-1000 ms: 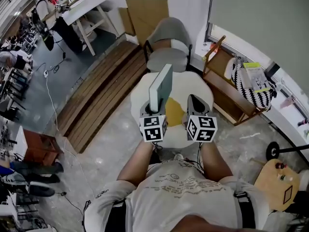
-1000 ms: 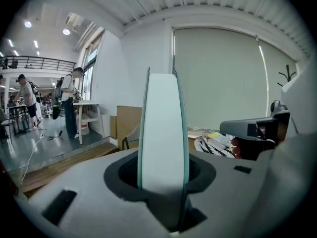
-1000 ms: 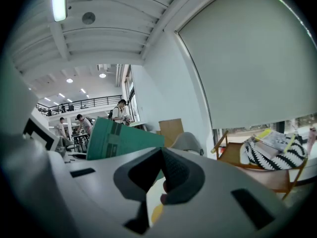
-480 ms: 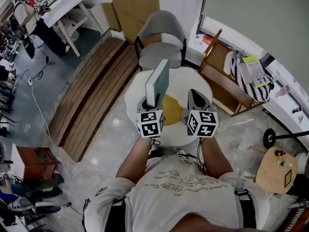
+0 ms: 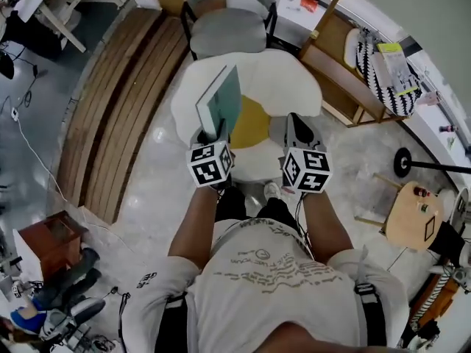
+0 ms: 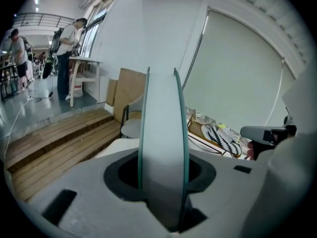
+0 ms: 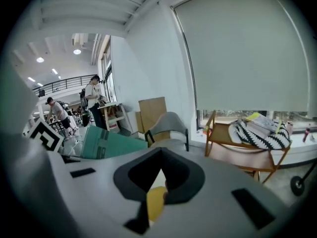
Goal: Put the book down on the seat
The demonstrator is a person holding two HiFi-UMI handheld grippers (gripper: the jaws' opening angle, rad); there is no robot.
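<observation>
A white rounded seat with a yellow centre lies ahead of both sets of jaws on pale polished floor, with brown wooden decking off to the left of the left jaws. Past the seat stands a grey padded chair, and a wooden rack bearing a black-and-white striped bag sits beyond the right jaws. Your left gripper is clamped on the teal-covered book, which stands on edge straight out of its jaws over the seat; your right gripper has its jaws drawn together on nothing, the book just to their left.
</observation>
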